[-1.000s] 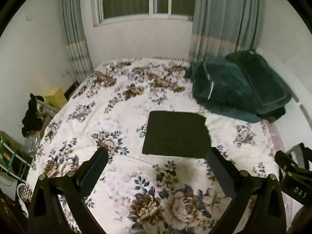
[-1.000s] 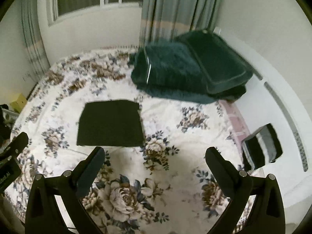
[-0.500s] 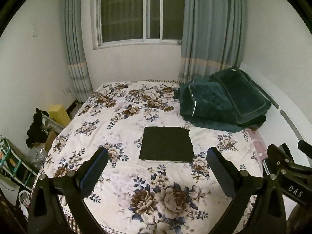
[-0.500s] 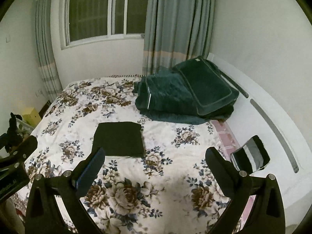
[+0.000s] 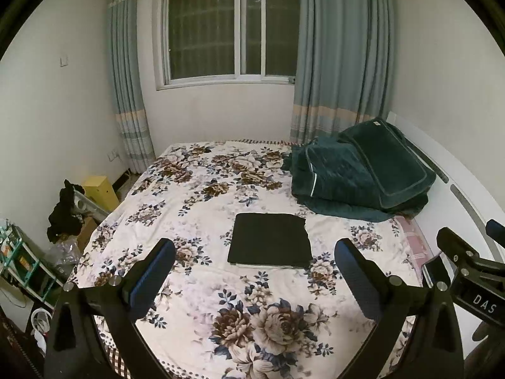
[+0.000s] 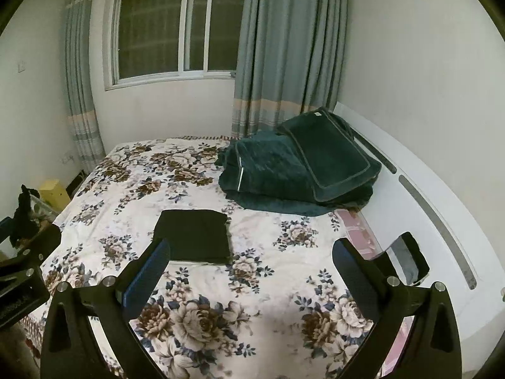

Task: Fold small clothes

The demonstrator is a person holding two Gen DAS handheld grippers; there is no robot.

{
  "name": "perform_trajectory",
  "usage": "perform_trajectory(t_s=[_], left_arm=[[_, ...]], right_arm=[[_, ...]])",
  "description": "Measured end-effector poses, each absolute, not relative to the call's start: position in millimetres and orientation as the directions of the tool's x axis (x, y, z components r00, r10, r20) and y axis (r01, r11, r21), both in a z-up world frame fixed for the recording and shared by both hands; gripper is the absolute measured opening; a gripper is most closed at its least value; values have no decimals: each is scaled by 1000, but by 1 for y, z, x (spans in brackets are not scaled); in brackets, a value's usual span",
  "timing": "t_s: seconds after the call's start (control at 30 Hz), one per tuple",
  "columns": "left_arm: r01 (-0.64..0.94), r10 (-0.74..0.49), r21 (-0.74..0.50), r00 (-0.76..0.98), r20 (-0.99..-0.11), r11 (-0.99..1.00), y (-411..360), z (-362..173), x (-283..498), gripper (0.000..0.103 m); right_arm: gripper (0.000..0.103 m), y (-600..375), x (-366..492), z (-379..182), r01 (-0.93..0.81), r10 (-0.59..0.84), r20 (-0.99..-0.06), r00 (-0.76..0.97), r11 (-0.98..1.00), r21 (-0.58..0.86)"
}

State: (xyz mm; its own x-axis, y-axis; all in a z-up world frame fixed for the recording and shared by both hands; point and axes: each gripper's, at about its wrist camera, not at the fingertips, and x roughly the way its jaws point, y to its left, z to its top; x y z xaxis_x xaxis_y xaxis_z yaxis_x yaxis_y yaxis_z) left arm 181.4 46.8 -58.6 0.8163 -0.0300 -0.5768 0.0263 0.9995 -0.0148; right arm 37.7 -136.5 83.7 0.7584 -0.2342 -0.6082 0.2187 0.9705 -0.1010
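Both wrist views, bedroom scene. The folded black garment (image 5: 270, 240) lies flat as a neat rectangle on the floral bedspread (image 5: 202, 208), near the middle of the bed, with a thin pale edge showing under its near side. The left tongs (image 5: 255, 271) are released, fingers spread wide and holding nothing, raised clear of the bed with the garment seen between and beyond them. The right tongs (image 6: 252, 268) are likewise released and empty; the garment (image 6: 195, 237) sits ahead of their left finger (image 6: 148, 274).

Compared with the view one second earlier, both cameras have drawn back and tilted up: the garment appears smaller and farther off, and the window (image 5: 230, 31) and curtains (image 5: 344, 53), formerly cut off at the top, now show almost in full. The garment keeps its place and shape.

A heap of dark green bedding (image 5: 363, 170) rests at the bed's far right, apart from the garment. A yellow box (image 5: 101, 191) stands on the floor to the left.
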Motion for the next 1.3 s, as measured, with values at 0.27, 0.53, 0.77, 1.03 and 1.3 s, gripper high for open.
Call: perform_trajectory(t_s=[0.27,0.53,0.77,1.03,1.3], left_arm=[[11,-15,-10,823,-567,1000,43,-56,177,103],[8,-13,-10,823,-567,1000,43,-55,177,103],[15,-21,-14,823,-567,1000,42,-54,178,103],[17,-20,-11,823,-567,1000,43,-53,180,103],[17,-22,-15,826,-563,1000,46,-49,180,103]], right_arm=[[103,-138,44,85,185,-200,-611,766,979,-88],[103,-138,50,83,171,-186,-614,767,982,-84],[103,-136,55,84,161,-174,-613,771,984,-77],[103,-136,57,83,157,-169,-615,770,985,-74],[103,-135,54,83,161,-171,-615,769,984,-72]])
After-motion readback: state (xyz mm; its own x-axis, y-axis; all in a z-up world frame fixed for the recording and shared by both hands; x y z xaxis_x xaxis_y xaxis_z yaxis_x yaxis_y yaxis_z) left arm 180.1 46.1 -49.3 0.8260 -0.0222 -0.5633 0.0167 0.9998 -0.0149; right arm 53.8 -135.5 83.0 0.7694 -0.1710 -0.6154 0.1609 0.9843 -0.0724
